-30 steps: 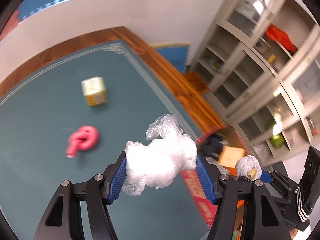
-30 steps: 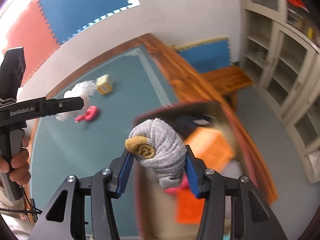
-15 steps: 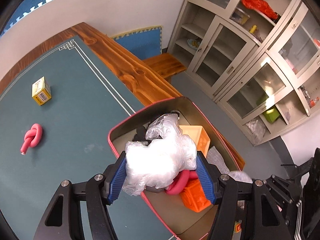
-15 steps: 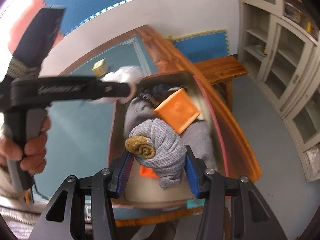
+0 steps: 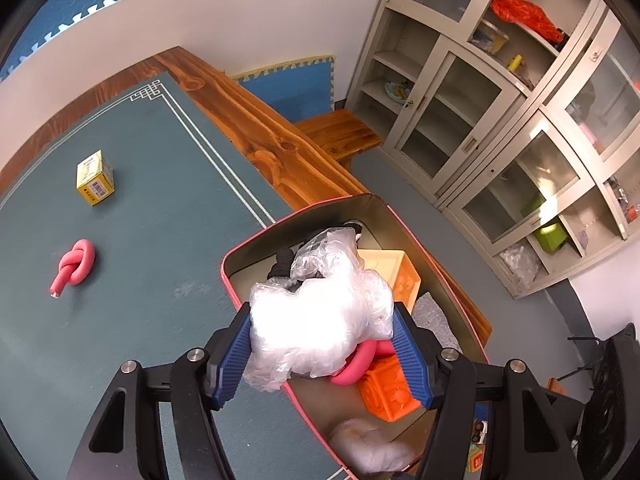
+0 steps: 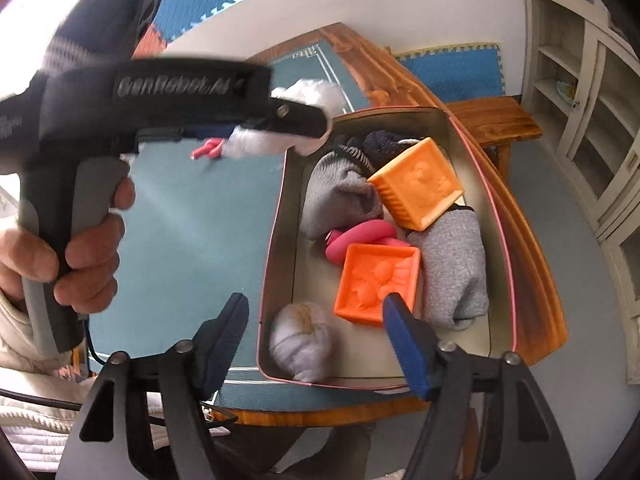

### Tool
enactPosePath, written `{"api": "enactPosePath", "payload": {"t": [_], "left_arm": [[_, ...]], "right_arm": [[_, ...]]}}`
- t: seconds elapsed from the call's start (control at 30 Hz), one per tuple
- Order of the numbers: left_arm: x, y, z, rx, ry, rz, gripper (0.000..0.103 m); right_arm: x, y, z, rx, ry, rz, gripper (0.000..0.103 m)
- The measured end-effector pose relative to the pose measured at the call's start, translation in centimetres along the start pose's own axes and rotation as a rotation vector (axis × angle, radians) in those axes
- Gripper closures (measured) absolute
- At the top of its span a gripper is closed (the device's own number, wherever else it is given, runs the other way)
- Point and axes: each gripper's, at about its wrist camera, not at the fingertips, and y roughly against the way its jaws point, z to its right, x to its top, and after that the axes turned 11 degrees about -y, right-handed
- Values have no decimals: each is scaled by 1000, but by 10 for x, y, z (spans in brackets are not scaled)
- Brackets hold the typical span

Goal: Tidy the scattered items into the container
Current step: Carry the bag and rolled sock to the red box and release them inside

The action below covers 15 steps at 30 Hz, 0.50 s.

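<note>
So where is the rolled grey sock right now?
In the right wrist view the rolled grey sock lies inside the container, at its near left corner, just left of an orange block.

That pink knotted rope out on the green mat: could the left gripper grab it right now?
Probably not yet. The left gripper is already full, clamped on the crumpled plastic bag over the container. The pink knotted rope lies in the open with nothing blocking it.

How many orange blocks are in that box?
2. One orange block leans on the socks at the far end of the box; the other lies nearer the middle. More may be buried.
</note>
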Motion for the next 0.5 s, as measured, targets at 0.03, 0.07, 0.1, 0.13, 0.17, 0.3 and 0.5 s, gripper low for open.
{"api": "enactPosePath", "payload": {"t": [0.03, 0.07, 0.1, 0.13, 0.17, 0.3, 0.5], "left_arm": [[-1, 0, -1, 1, 3, -1, 36], [-1, 0, -1, 2, 4, -1, 36], [-1, 1, -2, 2, 5, -1, 36], [-2, 1, -1, 1, 4, -2, 36], [-2, 0, 0, 1, 0, -4, 36], [-3, -4, 5, 0, -21, -18, 36], [-4, -18, 12, -7, -38, -75, 30]], "right_arm": [[0, 1, 2, 0, -11, 6, 29], [0, 3, 5, -1, -23, 13, 29], [1, 4, 8, -8, -41, 23, 29], [1, 5, 11, -15, -59, 34, 29], [2, 7, 14, -23, -78, 45, 29], [4, 17, 24, -45, -132, 85, 29], [5, 20, 28, -60, -155, 108, 29]]}}
